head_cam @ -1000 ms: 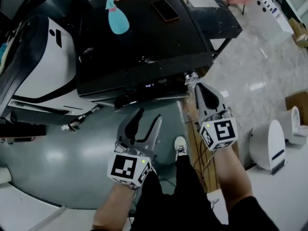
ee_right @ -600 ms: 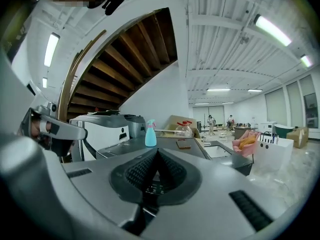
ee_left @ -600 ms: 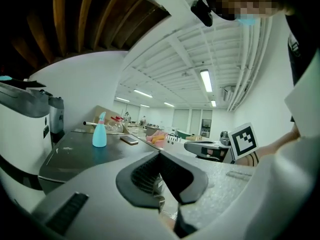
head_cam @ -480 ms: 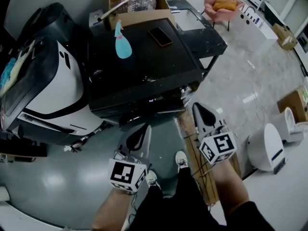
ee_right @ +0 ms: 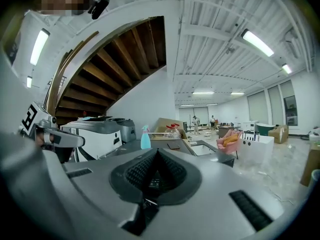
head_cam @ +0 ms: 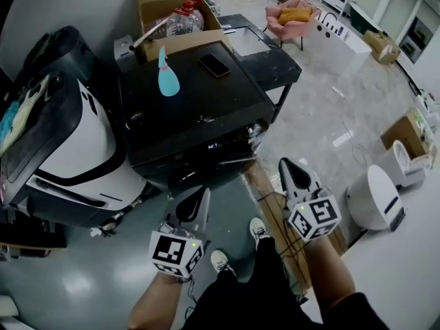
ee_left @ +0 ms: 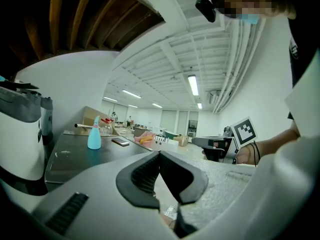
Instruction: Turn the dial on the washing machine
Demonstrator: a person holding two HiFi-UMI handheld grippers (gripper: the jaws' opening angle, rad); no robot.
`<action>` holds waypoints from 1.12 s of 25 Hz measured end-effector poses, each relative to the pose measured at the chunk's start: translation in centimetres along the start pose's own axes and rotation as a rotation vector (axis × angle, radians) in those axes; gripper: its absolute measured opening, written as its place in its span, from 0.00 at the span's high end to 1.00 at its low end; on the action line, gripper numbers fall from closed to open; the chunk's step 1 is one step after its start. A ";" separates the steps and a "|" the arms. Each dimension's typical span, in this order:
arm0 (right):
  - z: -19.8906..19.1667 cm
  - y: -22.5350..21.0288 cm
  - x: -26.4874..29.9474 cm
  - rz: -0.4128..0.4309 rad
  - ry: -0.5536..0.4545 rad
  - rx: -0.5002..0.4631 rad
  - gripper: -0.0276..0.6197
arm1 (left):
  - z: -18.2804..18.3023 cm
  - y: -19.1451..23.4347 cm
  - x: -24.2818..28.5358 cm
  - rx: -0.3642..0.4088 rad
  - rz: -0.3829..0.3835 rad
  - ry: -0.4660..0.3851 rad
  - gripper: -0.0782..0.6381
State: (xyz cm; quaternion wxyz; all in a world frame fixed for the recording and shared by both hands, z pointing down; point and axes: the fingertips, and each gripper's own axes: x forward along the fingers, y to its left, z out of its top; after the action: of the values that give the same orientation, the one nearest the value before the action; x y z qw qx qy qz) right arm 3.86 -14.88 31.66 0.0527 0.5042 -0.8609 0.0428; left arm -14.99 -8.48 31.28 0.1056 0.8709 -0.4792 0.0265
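Observation:
The black washing machine point(head_cam: 192, 108) stands ahead of me, its control strip point(head_cam: 213, 146) along the front edge. I cannot pick out the dial clearly. My left gripper point(head_cam: 201, 196) hangs low in front of the machine, jaws shut and empty, short of the panel. My right gripper point(head_cam: 287, 165) is off the machine's front right corner, also shut with nothing in it. The left gripper view shows the closed jaws point(ee_left: 160, 154) with the machine's top behind. In the right gripper view, the jaws point(ee_right: 156, 151) are pressed together.
A blue spray bottle point(head_cam: 167, 78) and a phone point(head_cam: 214, 64) lie on the machine's top. A white-and-black appliance point(head_cam: 69, 150) stands to the left. A cardboard box point(head_cam: 165, 5) sits behind. A wooden plank point(head_cam: 265, 191) and cables lie on the floor, and a white device point(head_cam: 375, 198) is at the right.
The left gripper's jaws have gone from spread to shut. Both grippers have drawn back from the machine's front, and the view now takes in more of the room.

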 end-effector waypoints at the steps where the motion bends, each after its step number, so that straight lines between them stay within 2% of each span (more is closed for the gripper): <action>1: 0.0 0.3 -0.6 -0.005 0.000 0.000 0.96 | 0.0 -0.3 -0.3 0.000 -0.013 0.000 0.89; 7: -0.6 2.2 -3.8 -0.002 0.019 0.002 0.96 | -0.6 -2.6 -1.7 -0.001 -0.059 0.009 0.89; 12: -0.1 3.2 -5.9 0.035 0.023 0.000 0.96 | -0.5 -5.1 -2.6 -0.004 -0.055 0.011 0.89; 18: 0.5 3.4 -8.7 0.108 0.008 -0.018 0.96 | -0.5 -8.8 -3.5 -0.005 0.001 0.009 0.89; 23: 1.1 2.5 -12.2 0.164 -0.004 -0.020 0.96 | -0.7 -13.3 -3.9 -0.022 0.055 0.006 0.89; 28: 1.1 1.1 -15.7 0.218 -0.018 -0.004 0.96 | -1.2 -17.9 -4.2 -0.002 0.102 0.010 0.89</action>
State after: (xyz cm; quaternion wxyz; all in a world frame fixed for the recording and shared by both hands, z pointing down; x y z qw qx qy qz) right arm 10.50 -0.97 28.50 0.0411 0.4080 -0.9111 0.0418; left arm -2.15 4.56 28.94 0.1077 0.8452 -0.5223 0.0358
